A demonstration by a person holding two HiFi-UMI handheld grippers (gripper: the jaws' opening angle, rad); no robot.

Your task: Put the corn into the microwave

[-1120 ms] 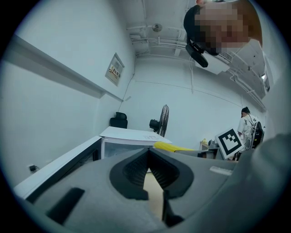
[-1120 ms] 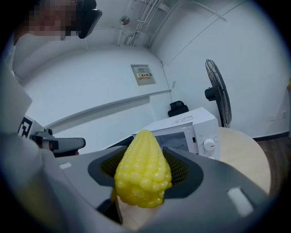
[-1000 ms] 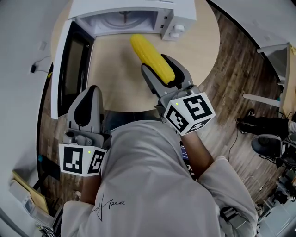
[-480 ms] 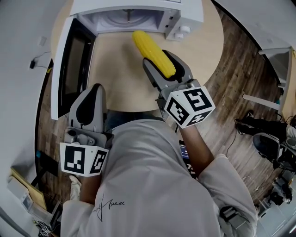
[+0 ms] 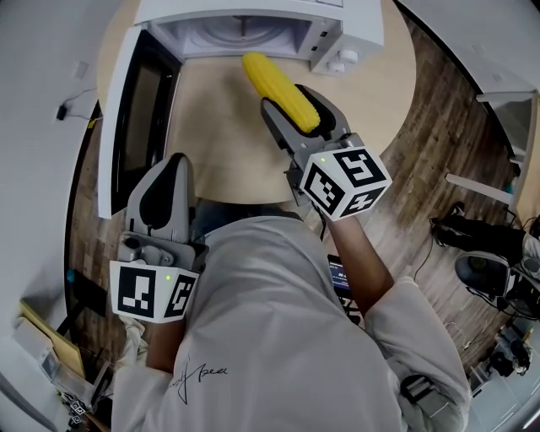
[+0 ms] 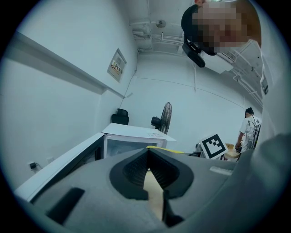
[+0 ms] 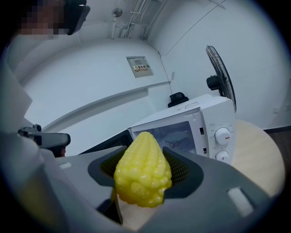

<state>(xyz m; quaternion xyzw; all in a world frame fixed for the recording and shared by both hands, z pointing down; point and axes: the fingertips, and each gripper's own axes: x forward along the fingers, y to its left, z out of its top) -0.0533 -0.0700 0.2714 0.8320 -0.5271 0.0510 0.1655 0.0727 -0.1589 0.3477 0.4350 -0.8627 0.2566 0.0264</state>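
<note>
A yellow corn cob (image 5: 278, 91) is clamped between the jaws of my right gripper (image 5: 297, 120), above the round wooden table (image 5: 215, 135). Its tip points at the open mouth of the white microwave (image 5: 253, 25), a short way in front of it. In the right gripper view the corn (image 7: 143, 175) fills the jaws and the microwave (image 7: 191, 132) stands beyond, its cavity showing. The microwave door (image 5: 126, 118) hangs open to the left. My left gripper (image 5: 164, 198) is shut and empty at the table's near edge, below the door.
The microwave's control panel with two knobs (image 5: 336, 55) is at the cavity's right. Wood floor (image 5: 439, 126) surrounds the table. A standing fan (image 7: 218, 79) is behind the microwave, and a person (image 6: 249, 132) stands far off in the left gripper view.
My right gripper has carried the corn a little nearer the microwave opening. The left gripper has stayed where it was.
</note>
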